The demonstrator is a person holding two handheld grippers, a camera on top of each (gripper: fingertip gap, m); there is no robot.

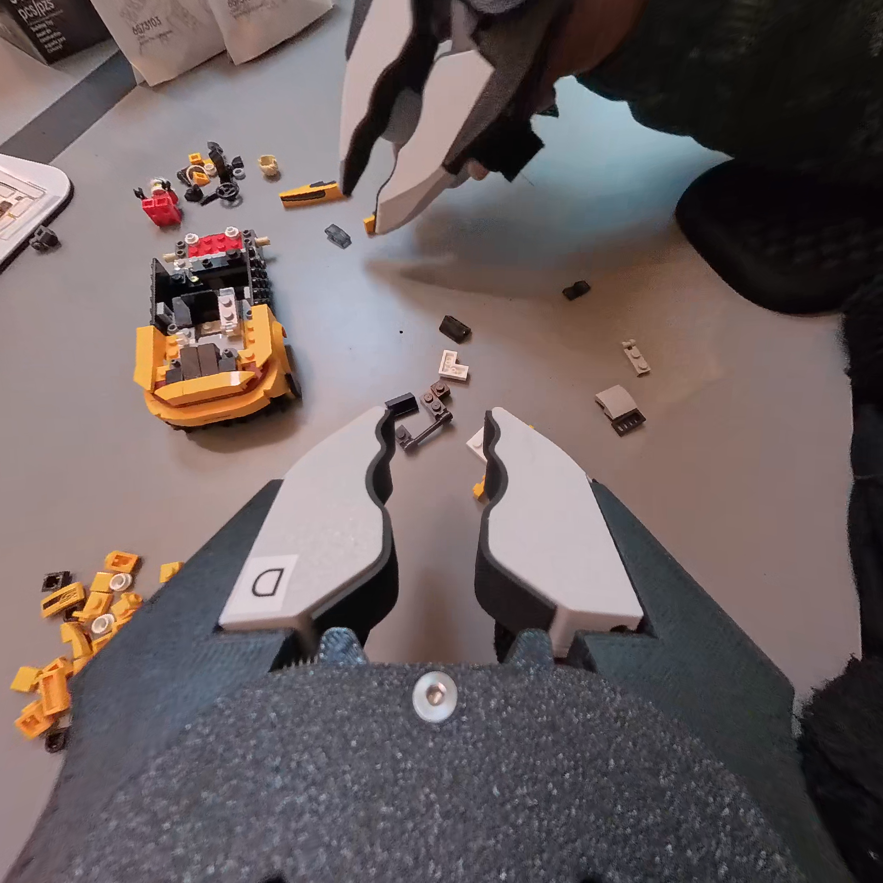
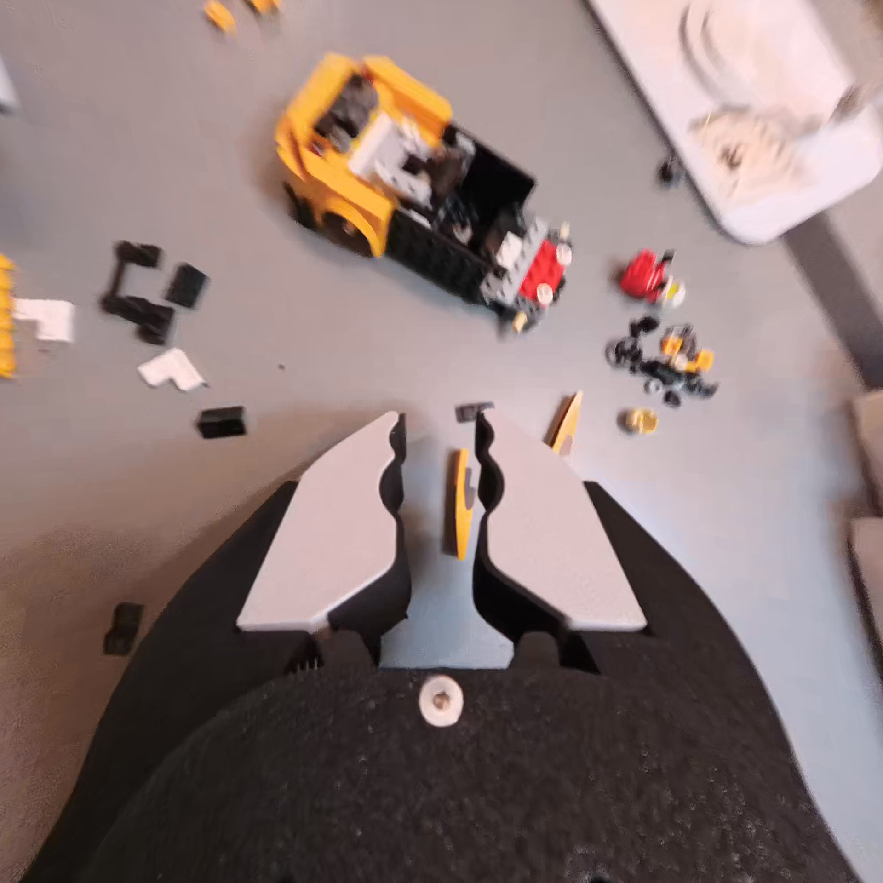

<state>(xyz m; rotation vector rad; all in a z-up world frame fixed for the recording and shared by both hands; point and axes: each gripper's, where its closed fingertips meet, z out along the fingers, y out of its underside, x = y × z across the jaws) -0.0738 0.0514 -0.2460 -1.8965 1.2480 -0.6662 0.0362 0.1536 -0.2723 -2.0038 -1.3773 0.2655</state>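
My left gripper (image 1: 438, 415) is open and empty, low over the grey table (image 1: 334, 296). A dark bar piece (image 1: 423, 432) lies between its fingertips, untouched. A white plate (image 1: 478, 442) and a small yellow piece (image 1: 479, 488) lie by its right finger. My right gripper (image 2: 439, 423) is open. A thin yellow curved piece (image 2: 461, 506) lies on the table between its fingers, close to the right one and clear of the left pad. It also shows in the left wrist view (image 1: 363, 210). A second yellow wedge (image 2: 566, 425) lies just outside its right finger.
A half-built yellow and black brick car (image 1: 215, 344) stands left of centre. Loose dark and grey pieces (image 1: 454, 329) are scattered about. A pile of yellow pieces (image 1: 71, 645) lies at the lower left. A red figure (image 1: 160, 200), paper bags (image 1: 167, 38) and a dark sleeve (image 1: 764, 143) are farther off. The tips of one gripper are about 15 cm away from the tips of the other.
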